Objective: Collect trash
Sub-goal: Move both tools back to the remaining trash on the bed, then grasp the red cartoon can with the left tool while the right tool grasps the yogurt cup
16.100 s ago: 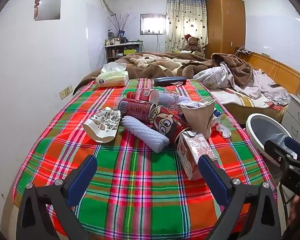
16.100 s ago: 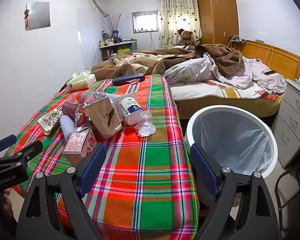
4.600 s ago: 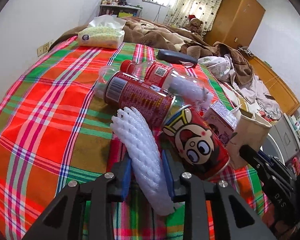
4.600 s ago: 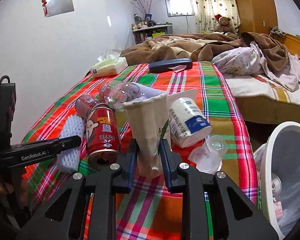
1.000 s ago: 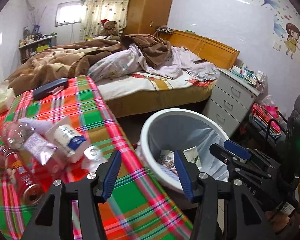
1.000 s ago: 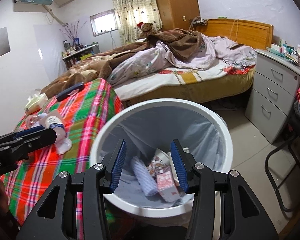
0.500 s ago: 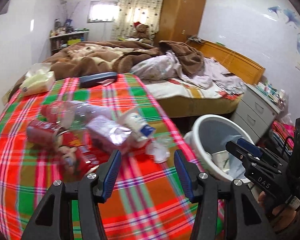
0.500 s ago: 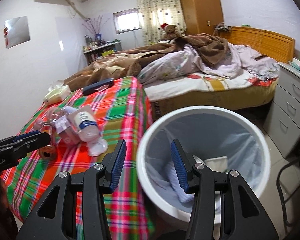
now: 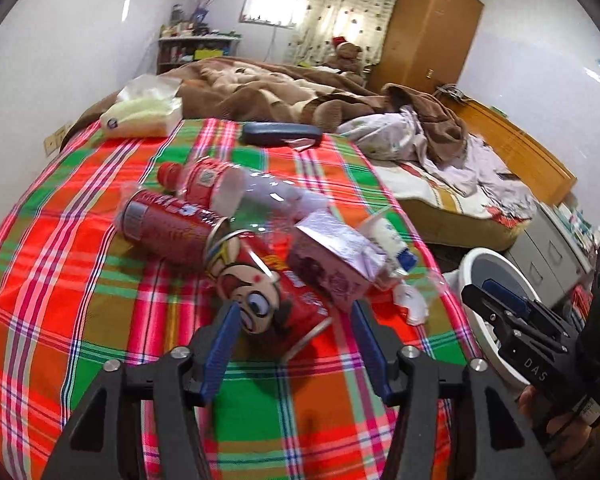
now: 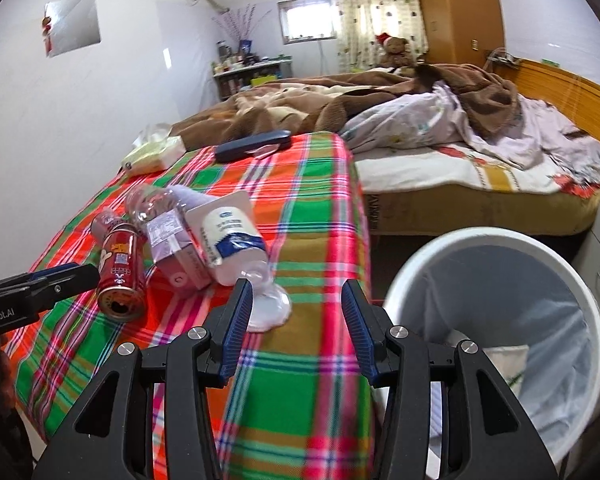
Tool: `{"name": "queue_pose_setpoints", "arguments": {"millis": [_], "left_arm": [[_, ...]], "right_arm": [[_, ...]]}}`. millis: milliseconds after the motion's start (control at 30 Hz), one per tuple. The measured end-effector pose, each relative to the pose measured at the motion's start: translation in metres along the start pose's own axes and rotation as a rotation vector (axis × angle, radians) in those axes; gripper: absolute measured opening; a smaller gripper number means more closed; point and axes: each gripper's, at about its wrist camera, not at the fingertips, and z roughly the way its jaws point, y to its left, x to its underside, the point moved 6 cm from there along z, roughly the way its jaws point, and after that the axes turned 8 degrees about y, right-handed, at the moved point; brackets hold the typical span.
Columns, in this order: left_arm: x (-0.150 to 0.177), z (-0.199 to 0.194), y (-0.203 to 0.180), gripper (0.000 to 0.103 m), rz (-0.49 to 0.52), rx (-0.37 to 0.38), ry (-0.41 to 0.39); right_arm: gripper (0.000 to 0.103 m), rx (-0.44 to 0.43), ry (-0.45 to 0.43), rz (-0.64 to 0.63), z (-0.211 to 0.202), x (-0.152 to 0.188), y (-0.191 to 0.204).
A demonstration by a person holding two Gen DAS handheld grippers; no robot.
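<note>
Left gripper (image 9: 294, 334) fingers opening, nothing gripped, red cartoon can (image 9: 276, 296) lying just past them on the plaid counter (image 9: 80, 280). Right gripper (image 10: 296, 320) fingers apart, empty, over the counter edge near a clear plastic lid (image 10: 270, 304). White bin (image 10: 496, 320) beside it, contents mostly hidden; remaining trash motion-blurred.

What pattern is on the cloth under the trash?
A red, green and orange plaid tablecloth, clearest in the right wrist view.
</note>
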Motion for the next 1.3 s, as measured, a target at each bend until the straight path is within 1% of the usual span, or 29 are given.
{"name": "queue_pose_setpoints", "arguments": {"millis": [67,200,267,300,333,467,600,800,900,1033,1200,1300], "left_arm": [[-0.002,0.005,0.006,0.061,-0.017,-0.008,0.008],[-0.007,0.014,0.012,0.061,-0.036,-0.004,0.025],[-0.009,0.020,0.012,0.061,-0.032,-0.005,0.038],[-0.010,0.023,0.013,0.061,-0.035,-0.007,0.047],[-0.010,0.026,0.013,0.061,-0.037,-0.003,0.055],[-0.014,0.036,0.015,0.064,-0.055,0.016,0.069],[-0.016,0.042,0.018,0.066,-0.049,0.002,0.080],[-0.015,0.040,0.025,0.067,-0.046,-0.006,0.092],[-0.015,0.040,0.033,0.067,-0.057,-0.009,0.106],[-0.016,0.041,0.042,0.067,-0.068,-0.044,0.118],[-0.021,0.044,0.050,0.067,-0.104,-0.035,0.126],[-0.023,0.047,0.054,0.067,-0.124,-0.022,0.130]], "right_arm": [[0.048,-0.004,0.006,-0.021,0.003,-0.003,0.005],[0.049,-0.045,0.028,-0.034,0.011,-0.013,0.012],[0.054,-0.050,0.043,-0.048,0.017,-0.019,0.015],[0.057,-0.066,0.051,-0.059,0.019,-0.022,0.019],[0.057,-0.077,0.057,-0.065,0.020,-0.024,0.021],[0.057,-0.091,0.081,-0.098,0.029,-0.031,0.030],[0.057,-0.096,0.121,-0.121,0.041,-0.035,0.034],[0.057,-0.147,0.182,-0.130,0.051,-0.034,0.041],[0.057,-0.145,0.197,-0.139,0.056,-0.034,0.044],[0.057,-0.161,0.218,-0.127,0.059,-0.036,0.045],[0.057,-0.179,0.257,-0.129,0.067,-0.037,0.048],[0.057,-0.185,0.261,-0.130,0.069,-0.037,0.052]]}}
